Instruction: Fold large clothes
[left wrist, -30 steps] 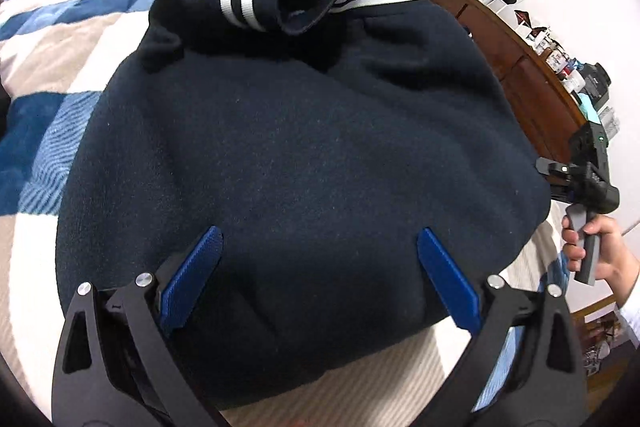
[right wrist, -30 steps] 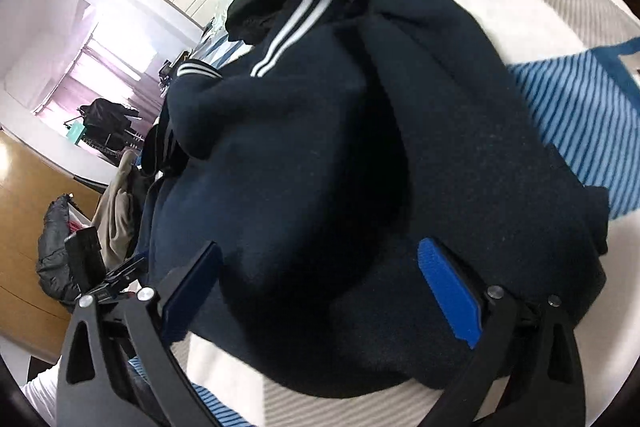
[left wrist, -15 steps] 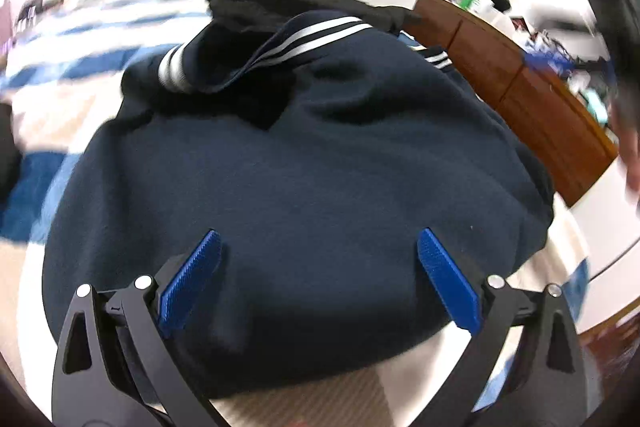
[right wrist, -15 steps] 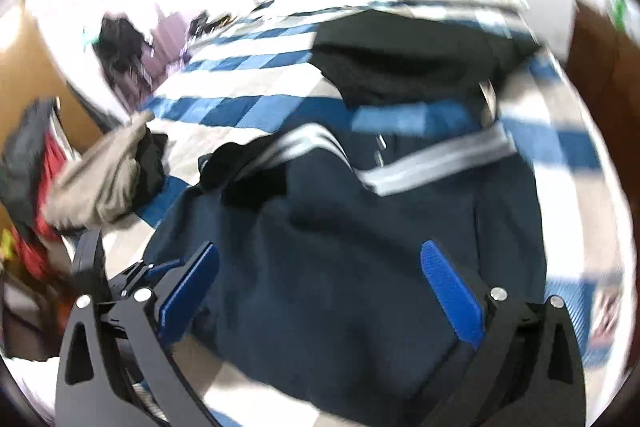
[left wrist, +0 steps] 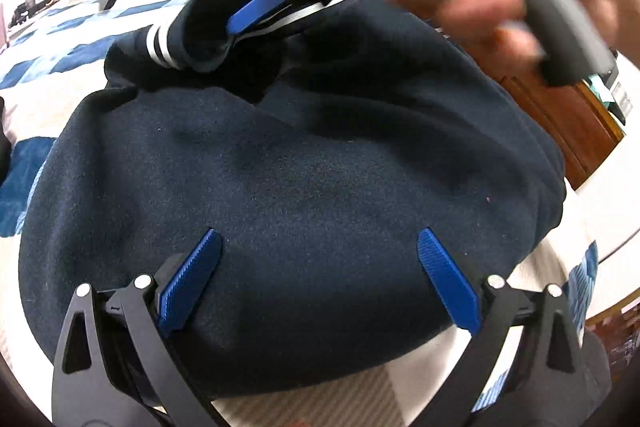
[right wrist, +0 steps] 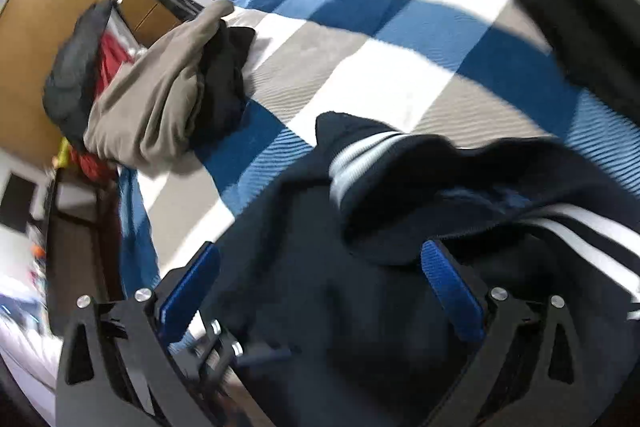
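The navy sweater [left wrist: 304, 163] lies bunched in a rough fold near the bed's [right wrist: 360, 67] edge, striped collar [right wrist: 360, 163] loose, so tidying remains. Left gripper [left wrist: 320, 267] hovers with fingers apart; right gripper [right wrist: 320, 283], fingers apart, reaches the collar. A clothes pile [right wrist: 160, 99] sits clear

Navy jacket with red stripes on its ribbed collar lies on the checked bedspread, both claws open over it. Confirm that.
One detail is wrong: the stripes are white, not red. The right wrist view shows white bands on the ribbed collar of the navy jacket. The rest holds: it lies on the checked bedspread, and the left claw and right claw are both open over it.
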`<state>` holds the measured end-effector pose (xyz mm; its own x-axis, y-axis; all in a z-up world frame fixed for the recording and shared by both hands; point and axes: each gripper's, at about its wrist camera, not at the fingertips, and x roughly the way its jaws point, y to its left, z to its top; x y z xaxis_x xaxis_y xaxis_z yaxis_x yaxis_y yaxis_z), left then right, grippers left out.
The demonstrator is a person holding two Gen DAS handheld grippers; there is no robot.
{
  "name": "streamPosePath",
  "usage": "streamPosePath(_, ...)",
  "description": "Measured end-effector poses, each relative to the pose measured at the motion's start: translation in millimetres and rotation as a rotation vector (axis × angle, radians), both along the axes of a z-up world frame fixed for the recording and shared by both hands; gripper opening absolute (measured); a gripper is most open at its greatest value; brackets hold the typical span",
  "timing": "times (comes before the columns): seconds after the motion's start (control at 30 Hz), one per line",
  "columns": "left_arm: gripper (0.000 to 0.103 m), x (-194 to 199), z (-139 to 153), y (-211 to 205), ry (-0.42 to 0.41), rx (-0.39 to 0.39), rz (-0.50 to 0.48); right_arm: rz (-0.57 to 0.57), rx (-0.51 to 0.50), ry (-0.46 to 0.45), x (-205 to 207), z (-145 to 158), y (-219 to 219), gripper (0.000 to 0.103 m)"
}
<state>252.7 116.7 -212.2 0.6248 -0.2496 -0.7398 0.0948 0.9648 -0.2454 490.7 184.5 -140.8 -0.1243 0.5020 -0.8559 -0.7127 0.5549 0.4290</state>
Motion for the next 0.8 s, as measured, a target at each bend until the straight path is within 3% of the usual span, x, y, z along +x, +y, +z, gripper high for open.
streamPosePath(0.1,0.097,0.0,0.7,-0.4,0.002,0.007,0.01,-0.057,0.005,0.035,22.5,-14.0,15.7,0.099)
streamPosePath(0.4,0.097,10.8,0.2,-1.6,0.02,-0.01,0.02,-0.227,0.02,-0.002,99.1,-24.0,65.4,0.099)
streamPosePath(0.67,0.097,10.7,-0.9,5.1,0.017,-0.017,0.009,-0.25,0.07,-0.118,133.8,55.5,85.7,0.099)
streamPosePath(0.8,0.097,9.5,6.3,15.5,-0.017,-0.117,0.019,-0.216,0.047,-0.099,112.2,70.3,54.5,0.099)
